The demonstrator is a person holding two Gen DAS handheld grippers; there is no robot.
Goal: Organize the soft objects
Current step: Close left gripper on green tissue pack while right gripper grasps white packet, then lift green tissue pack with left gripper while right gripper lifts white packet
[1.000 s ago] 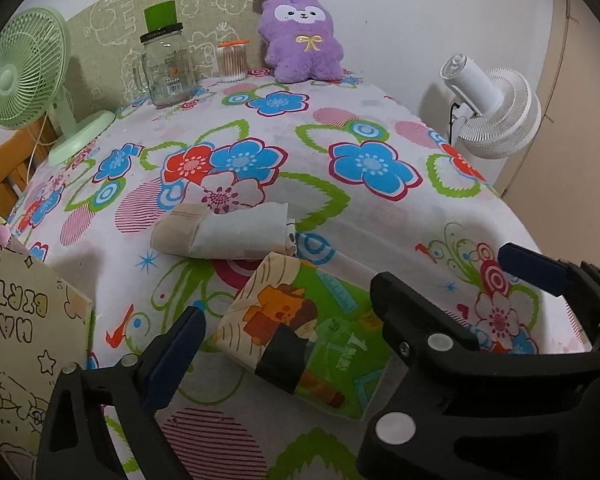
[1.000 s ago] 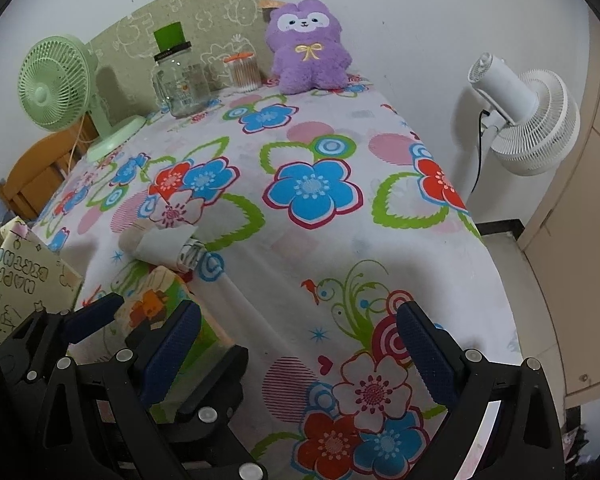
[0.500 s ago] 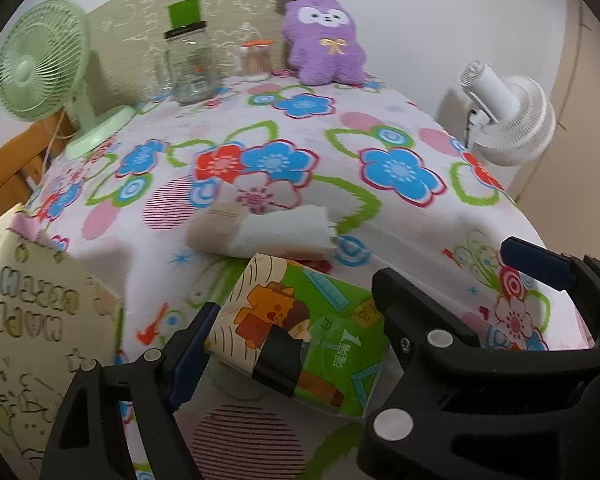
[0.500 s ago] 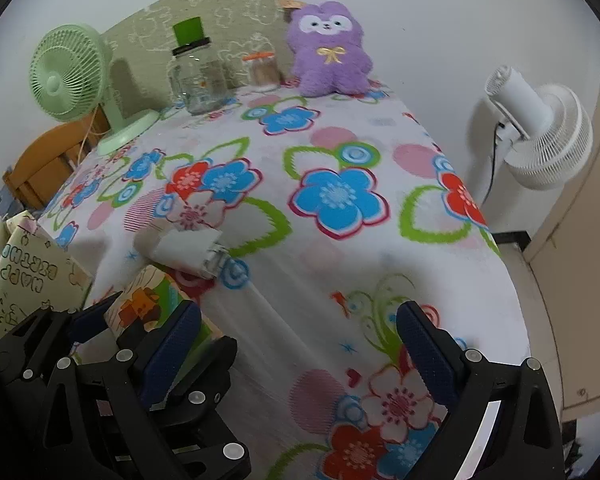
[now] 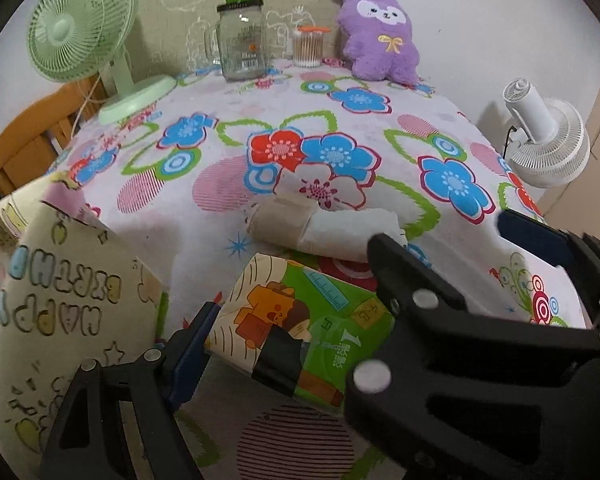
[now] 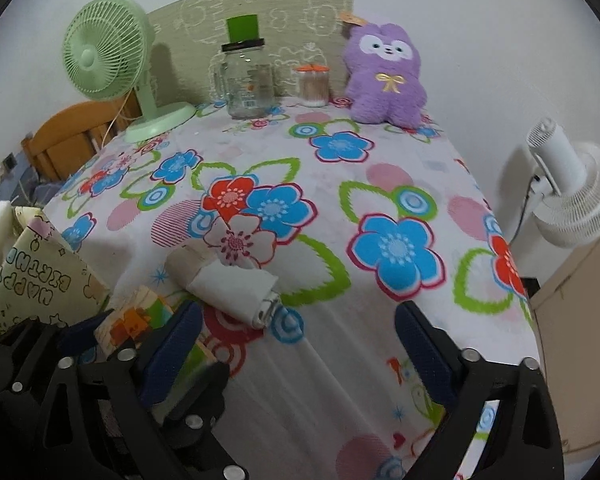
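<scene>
A soft tissue pack (image 5: 300,328) with a cartoon print lies on the floral tablecloth (image 5: 340,128) near the front edge; it also shows in the right wrist view (image 6: 136,316). My left gripper (image 5: 292,300) is shut on it, one finger (image 5: 192,344) at its left side. A rolled white and beige cloth (image 5: 324,232) lies just behind the pack, seen too in the right wrist view (image 6: 228,284). A purple plush toy (image 5: 380,36) sits at the far edge. My right gripper (image 6: 296,344) is open and empty over the front right of the table.
A "Happy Birthday" paper bag (image 5: 60,312) stands at the table's left front edge. A green fan (image 5: 84,28), a glass jar (image 5: 242,48) and a cotton swab jar (image 5: 308,46) stand at the back. A white fan (image 5: 548,140) stands off the right edge.
My left gripper has closed in on the tissue pack and shifted left toward the paper bag. The right gripper has drawn back slightly and stays open.
</scene>
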